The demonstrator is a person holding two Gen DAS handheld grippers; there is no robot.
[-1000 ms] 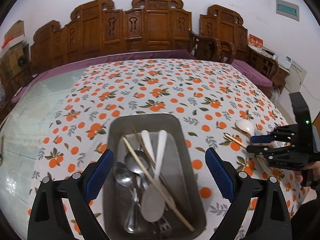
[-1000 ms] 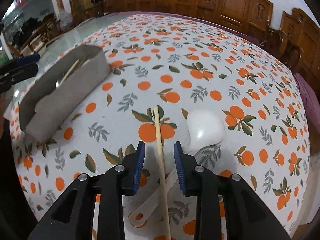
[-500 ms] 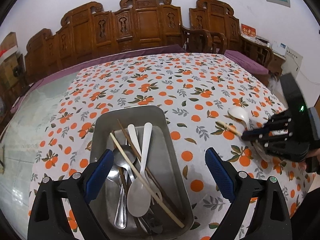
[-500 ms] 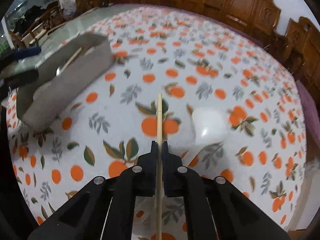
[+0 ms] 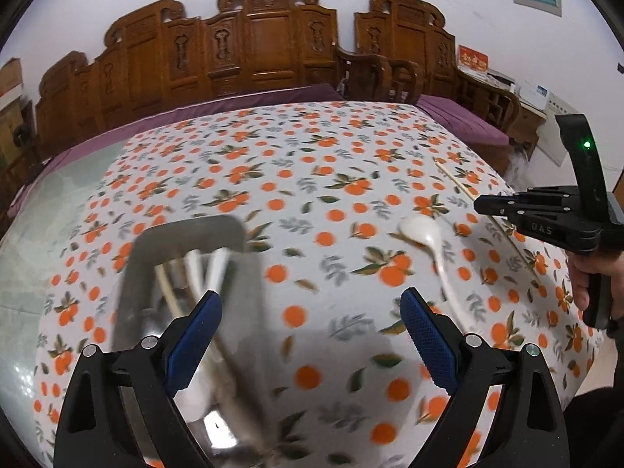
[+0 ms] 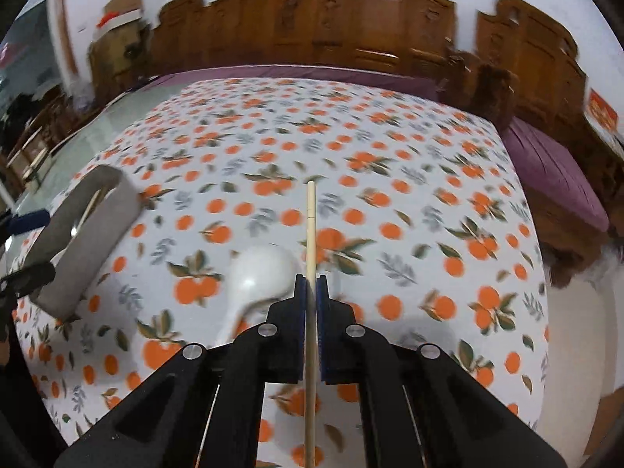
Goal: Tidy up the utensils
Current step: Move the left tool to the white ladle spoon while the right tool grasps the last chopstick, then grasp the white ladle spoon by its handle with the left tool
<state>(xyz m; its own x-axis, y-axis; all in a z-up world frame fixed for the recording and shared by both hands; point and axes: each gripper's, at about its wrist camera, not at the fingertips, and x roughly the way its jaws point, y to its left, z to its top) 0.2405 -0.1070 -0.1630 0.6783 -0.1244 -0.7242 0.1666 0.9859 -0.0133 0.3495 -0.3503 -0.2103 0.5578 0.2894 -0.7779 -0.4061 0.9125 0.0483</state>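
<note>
The right gripper (image 6: 311,292) pinches the chopstick (image 6: 310,226), the left gripper (image 5: 310,335) gapes empty; next, carry it to the tray (image 6: 84,230) at left of frame.

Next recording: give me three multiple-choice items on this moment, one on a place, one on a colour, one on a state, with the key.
1. Where does the white spoon lie?
A. in the metal tray
B. on the tablecloth
C. on a chair

2. What colour are the left gripper pads?
A. blue
B. red
C. green

3. What is the right gripper doing?
A. standing open
B. clamped on a spoon
C. clamped on a chopstick

Key:
1 B, it rests on the tablecloth, apart from the metal tray.
2 A, both pads show blue.
3 C, the chopstick runs between its closed fingers.
</note>
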